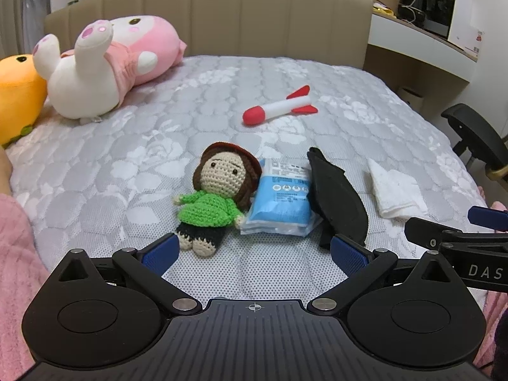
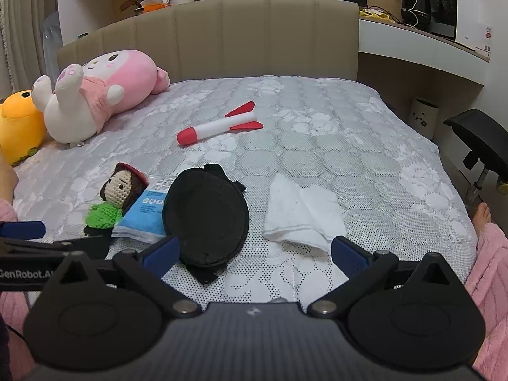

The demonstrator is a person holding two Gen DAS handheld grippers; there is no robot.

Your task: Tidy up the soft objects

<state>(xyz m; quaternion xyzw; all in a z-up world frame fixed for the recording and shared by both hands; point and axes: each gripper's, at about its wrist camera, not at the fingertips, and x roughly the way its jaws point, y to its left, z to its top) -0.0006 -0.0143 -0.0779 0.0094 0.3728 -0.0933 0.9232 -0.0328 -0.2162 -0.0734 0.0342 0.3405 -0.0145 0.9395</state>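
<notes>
Little of the sorting looks done yet: both tools hover low over the near edge of the mattress (image 1: 285, 89) with nothing in them. The left gripper (image 1: 254, 254) is spread wide, its blue fingertips (image 1: 163, 250) framing the crocheted doll (image 1: 214, 197) at lower centre of the left view; the right gripper (image 2: 254, 254) is equally wide, with the black eye mask (image 2: 206, 219) and the folded white cloth (image 2: 301, 219) just ahead of it. The doll, a blue-and-white tissue pack (image 1: 281, 197) and the mask lie touching in a row, which may be a started group, though I cannot tell. The foam rocket (image 1: 279, 106) lies alone mid-frame, well apart from the rest, and the pink plush (image 1: 108, 66) and orange plush (image 1: 17, 95) sit at upper left against the headboard (image 1: 254, 16). In the right view the left tool's side reads "GenRobot.A", cut off; in the left view the right tool shows "DAS". The pack's printing is too small to read.
</notes>
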